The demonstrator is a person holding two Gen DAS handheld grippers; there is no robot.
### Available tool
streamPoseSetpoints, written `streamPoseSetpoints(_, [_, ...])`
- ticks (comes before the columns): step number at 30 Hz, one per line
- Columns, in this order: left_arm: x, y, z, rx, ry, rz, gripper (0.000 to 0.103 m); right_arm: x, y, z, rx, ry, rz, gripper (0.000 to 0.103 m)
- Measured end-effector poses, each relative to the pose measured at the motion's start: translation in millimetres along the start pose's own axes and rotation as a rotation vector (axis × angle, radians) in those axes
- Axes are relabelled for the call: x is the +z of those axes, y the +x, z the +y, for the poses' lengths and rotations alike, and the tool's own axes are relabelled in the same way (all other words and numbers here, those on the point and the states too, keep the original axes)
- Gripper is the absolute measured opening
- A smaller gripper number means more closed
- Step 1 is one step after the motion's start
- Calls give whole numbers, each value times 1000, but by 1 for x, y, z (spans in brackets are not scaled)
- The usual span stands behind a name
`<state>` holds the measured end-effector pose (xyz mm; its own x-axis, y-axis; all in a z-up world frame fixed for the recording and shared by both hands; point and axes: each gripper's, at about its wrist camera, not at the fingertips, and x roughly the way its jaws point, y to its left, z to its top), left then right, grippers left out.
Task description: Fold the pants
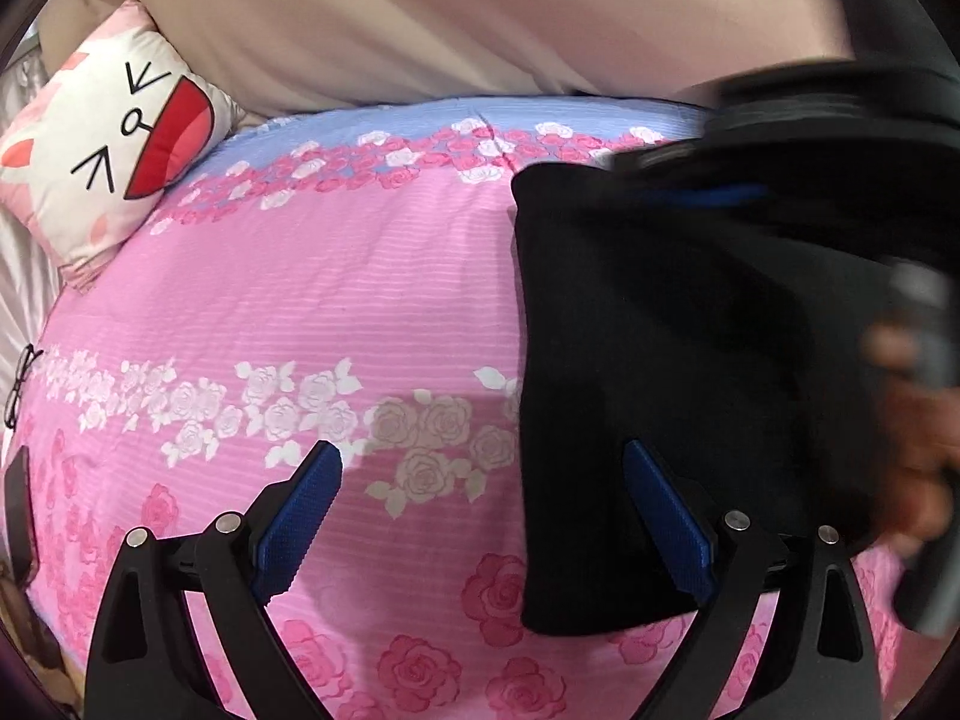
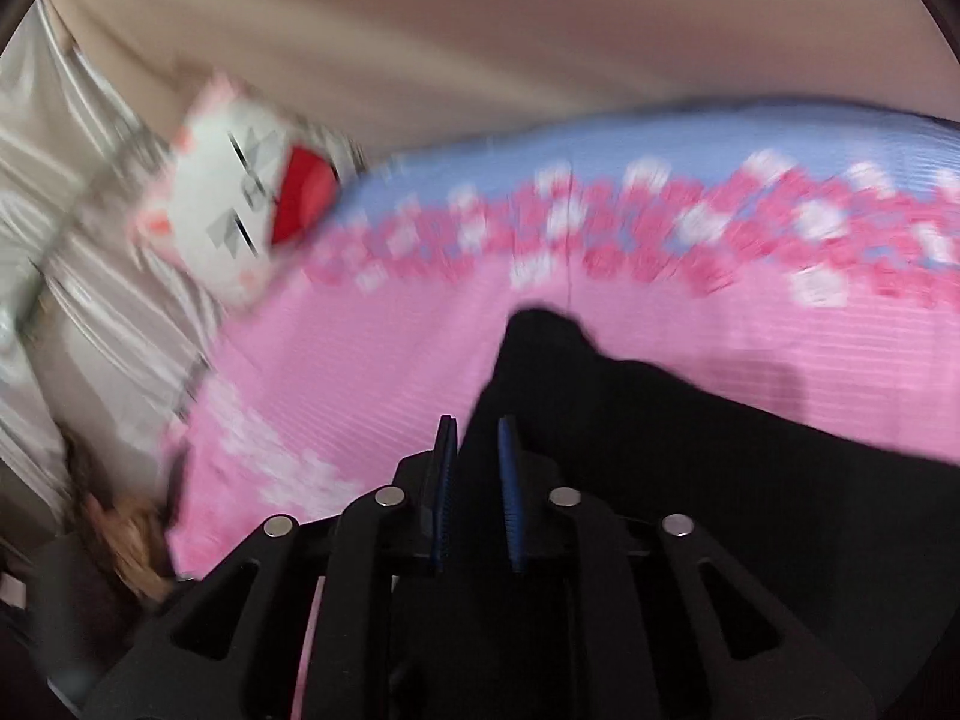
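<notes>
The black pants (image 1: 672, 372) lie as a folded slab on the pink rose bedspread (image 1: 336, 312), at the right of the left wrist view. My left gripper (image 1: 480, 462) is open and empty, low over the bed, its right finger over the pants' left edge. My right gripper (image 1: 798, 192) shows blurred at the pants' far right. In the blurred right wrist view my right gripper (image 2: 477, 426) is nearly closed on a fold of the black pants (image 2: 660, 420), which bunch up ahead of the fingers.
A white cat-face pillow (image 1: 114, 144) leans at the bed's far left, also in the right wrist view (image 2: 240, 210). A beige wall (image 1: 420, 18) backs the bed. Glasses (image 1: 21, 384) and a dark phone (image 1: 18, 510) lie at the left edge. Grey satin fabric (image 2: 72, 192) hangs left.
</notes>
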<state>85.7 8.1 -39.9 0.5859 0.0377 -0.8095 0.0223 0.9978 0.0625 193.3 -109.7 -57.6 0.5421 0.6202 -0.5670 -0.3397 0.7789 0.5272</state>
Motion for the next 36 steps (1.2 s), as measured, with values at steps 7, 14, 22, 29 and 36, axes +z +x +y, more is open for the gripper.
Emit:
streamPoseSetpoints(7, [-10, -12, 27, -73, -69, 0, 92, -90, -168, -98, -357, 188, -205, 65])
streamPoseSetpoints(14, [-20, -5, 34, -144, -184, 75, 93, -163, -199, -94, -515, 39, -235, 65])
streamPoseSetpoints(22, [-22, -16, 22, -62, -157, 59, 92, -153, -135, -74, -459, -105, -146, 47])
streamPoseSetpoints(29, [-22, -18, 17, -22, -125, 52, 92, -140, -146, -62, -467, -187, -165, 42])
streamPoseSetpoints(36, [-18, -16, 5, -24, -89, 50, 92, -134, -134, -82, -244, -168, -17, 42])
